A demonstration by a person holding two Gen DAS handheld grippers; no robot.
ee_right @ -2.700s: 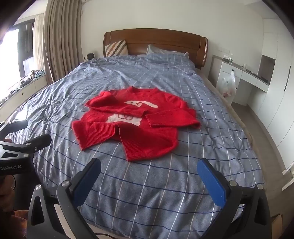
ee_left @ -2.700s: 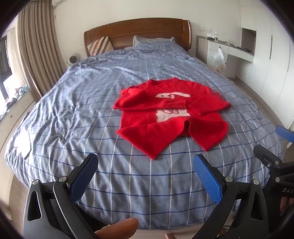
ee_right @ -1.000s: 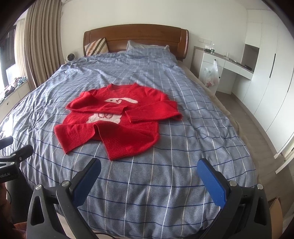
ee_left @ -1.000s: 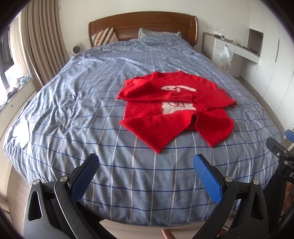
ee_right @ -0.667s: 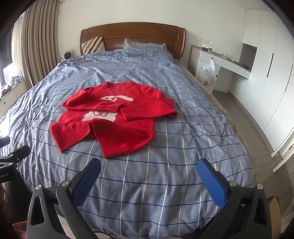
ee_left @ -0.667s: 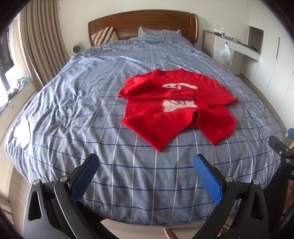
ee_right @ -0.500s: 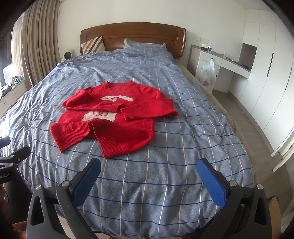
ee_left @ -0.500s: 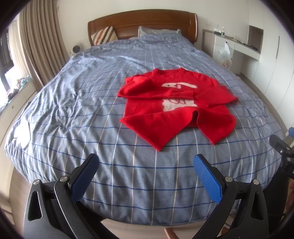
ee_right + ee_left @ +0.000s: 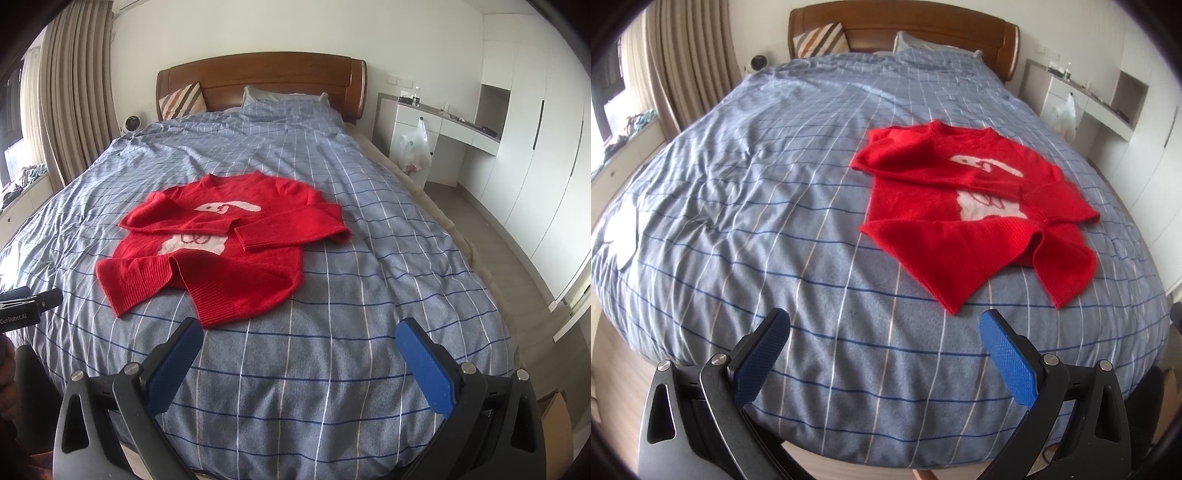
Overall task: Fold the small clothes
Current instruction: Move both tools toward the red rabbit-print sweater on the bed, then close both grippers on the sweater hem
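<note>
A: Since the earlier frame the red sweater is seen shifted rightward in the left view; ribbed knit, sleeves crossed, laid on the checked duvet. The left gripper is held spread, empty.

B: In the right view, the sweater is spread mid-bed; the right gripper, textured blue pads parted, is empty.

A bed with a blue checked duvet fills most of both views. Its wooden headboard stands at the top, with a striped cushion and a pillow against it. Beige curtains hang at upper left. At upper right a white desk has a plastic bag hanging from it, with white wardrobes beside it.
</note>
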